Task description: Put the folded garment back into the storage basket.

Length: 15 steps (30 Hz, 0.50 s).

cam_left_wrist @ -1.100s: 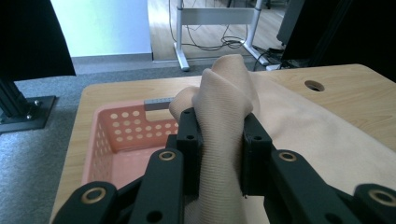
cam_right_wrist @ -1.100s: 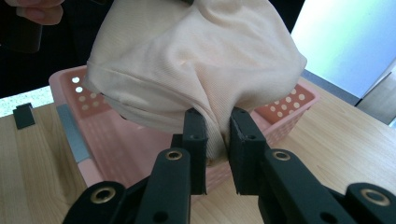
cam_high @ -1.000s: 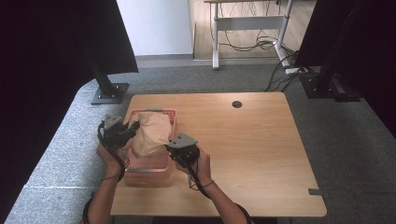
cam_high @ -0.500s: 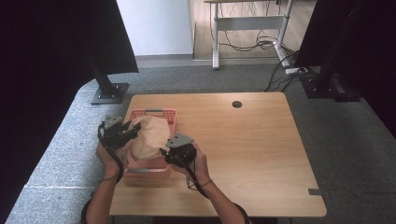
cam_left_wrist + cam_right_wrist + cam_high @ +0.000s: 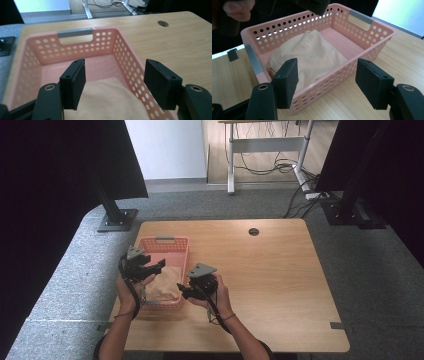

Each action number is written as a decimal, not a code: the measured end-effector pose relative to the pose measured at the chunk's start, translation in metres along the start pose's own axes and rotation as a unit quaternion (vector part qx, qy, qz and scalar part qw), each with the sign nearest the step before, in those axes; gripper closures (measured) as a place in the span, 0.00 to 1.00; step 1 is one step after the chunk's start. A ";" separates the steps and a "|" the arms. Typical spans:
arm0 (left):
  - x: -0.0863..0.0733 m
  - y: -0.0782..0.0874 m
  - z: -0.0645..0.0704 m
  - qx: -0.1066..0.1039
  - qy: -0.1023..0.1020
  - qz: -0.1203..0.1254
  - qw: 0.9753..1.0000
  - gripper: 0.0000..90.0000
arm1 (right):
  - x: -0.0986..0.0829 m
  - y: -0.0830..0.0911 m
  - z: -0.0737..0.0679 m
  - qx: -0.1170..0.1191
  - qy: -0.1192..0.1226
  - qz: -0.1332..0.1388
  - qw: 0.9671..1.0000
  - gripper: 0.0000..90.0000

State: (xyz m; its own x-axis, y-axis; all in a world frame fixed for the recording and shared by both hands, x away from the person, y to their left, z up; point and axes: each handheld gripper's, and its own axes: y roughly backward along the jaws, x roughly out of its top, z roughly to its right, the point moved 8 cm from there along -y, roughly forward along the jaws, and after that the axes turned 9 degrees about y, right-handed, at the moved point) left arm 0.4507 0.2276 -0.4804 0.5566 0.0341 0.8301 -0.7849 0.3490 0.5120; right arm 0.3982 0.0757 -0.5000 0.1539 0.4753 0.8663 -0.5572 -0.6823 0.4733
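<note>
Here, nearest the person, the two forearms are coming up over the near edge of the wooden table [image 5: 280, 285], each hand carrying a gripper. The right gripper [image 5: 186, 291] is hovering just beside the right wall of the pink basket [image 5: 165, 243], over bare tabletop, with its jaws spread wide and holding nothing; in the right gripper view they are framing the basket's perforated side wall without touching it. The left gripper [image 5: 157, 265] is hanging above the basket's left wall, pointing inward, its jaws likewise standing well apart and empty; in the left gripper view they are looking down over the cloth and the basket's floor.

Between the two grippers, a cream cloth [image 5: 163, 287] is lying bunched in the near half of the basket, rising to a soft peak in the right gripper view [image 5: 312, 53]. Neither gripper is touching it. The basket's far half is showing bare pink floor, and a grey handle [image 5: 75, 32] is sitting in the far end wall.

Farther off, a round cable hole [image 5: 254, 231] is sitting near the table's far edge. Beyond the table, grey carpet [image 5: 210, 202] is running to a black stand base [image 5: 118, 219] at the left and a desk frame with hanging cables [image 5: 272, 162] at the back.
</note>
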 end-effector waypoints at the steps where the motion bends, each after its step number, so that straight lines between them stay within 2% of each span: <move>1: -0.001 -0.001 0.002 -0.003 0.001 -0.002 1.000 0.37 | -0.001 0.002 0.001 0.000 -0.003 0.000 1.000 0.39; 5: -0.005 -0.003 0.010 -0.015 0.006 -0.001 1.000 0.37 | -0.006 0.010 0.003 -0.002 -0.006 -0.002 1.000 0.39; 10: -0.012 -0.009 0.025 -0.040 0.005 -0.003 0.999 0.35 | -0.014 0.020 0.009 -0.009 -0.018 0.003 1.000 0.38; 15: -0.021 -0.015 0.047 -0.059 -0.008 -0.006 0.998 0.32 | -0.028 0.031 0.016 -0.026 -0.013 -0.002 1.000 0.38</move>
State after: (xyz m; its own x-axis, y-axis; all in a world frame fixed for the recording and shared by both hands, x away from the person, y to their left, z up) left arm 0.4380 0.1770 -0.4957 0.5601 0.0145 0.8283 -0.7408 0.4564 0.4929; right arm 0.3890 0.0322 -0.5074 0.1763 0.4634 0.8684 -0.5984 -0.6501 0.4684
